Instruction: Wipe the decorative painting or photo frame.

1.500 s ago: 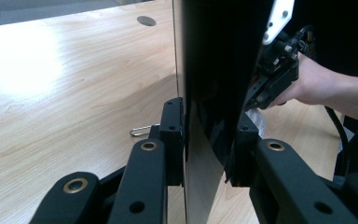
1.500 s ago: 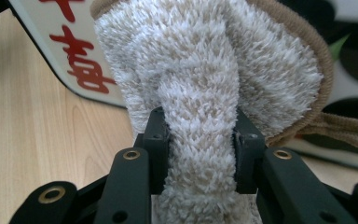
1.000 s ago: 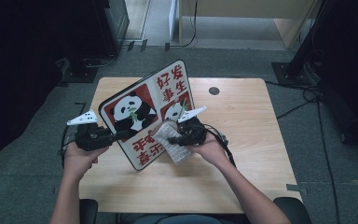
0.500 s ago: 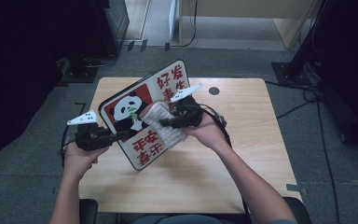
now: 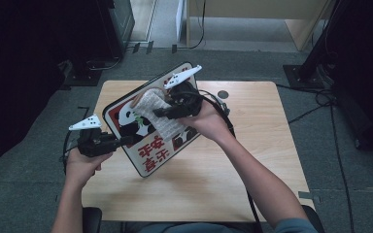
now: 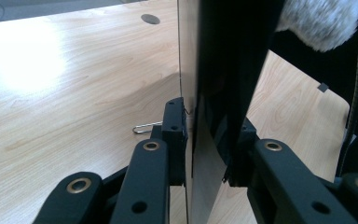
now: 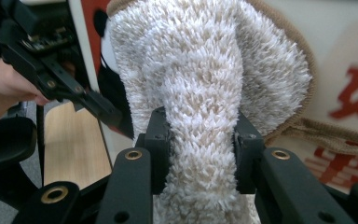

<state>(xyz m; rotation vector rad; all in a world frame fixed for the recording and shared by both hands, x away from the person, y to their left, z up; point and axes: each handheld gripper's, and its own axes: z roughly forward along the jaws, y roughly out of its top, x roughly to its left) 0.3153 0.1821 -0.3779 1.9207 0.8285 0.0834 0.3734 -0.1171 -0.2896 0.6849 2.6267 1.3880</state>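
Note:
A board [image 5: 153, 153] printed with pandas and red characters stands tilted over the wooden table [image 5: 252, 160]. My left gripper [image 5: 126, 141] is shut on the board's near-left edge; its jaws have just been closing a little further, with the board's edge [image 6: 223, 60] between the pads [image 6: 175, 126]. My right gripper [image 5: 161, 112] is shut on a fluffy off-white cloth [image 5: 150, 104] that lies against the board's upper face. In the right gripper view the cloth [image 7: 200, 84] bulges between the jaws [image 7: 200, 154], in front of the board [image 7: 345, 70].
A round cable hole [image 5: 223, 94] sits near the table's far edge. A small metal clip [image 6: 144, 128] lies on the wood beside the board. Cables [image 5: 233, 126] trail from the right gripper. Dark furniture [image 5: 29, 73] stands on the left of the table.
My right gripper has carried the cloth up the board from its lower middle toward the upper part. The left gripper and the board have stayed put.

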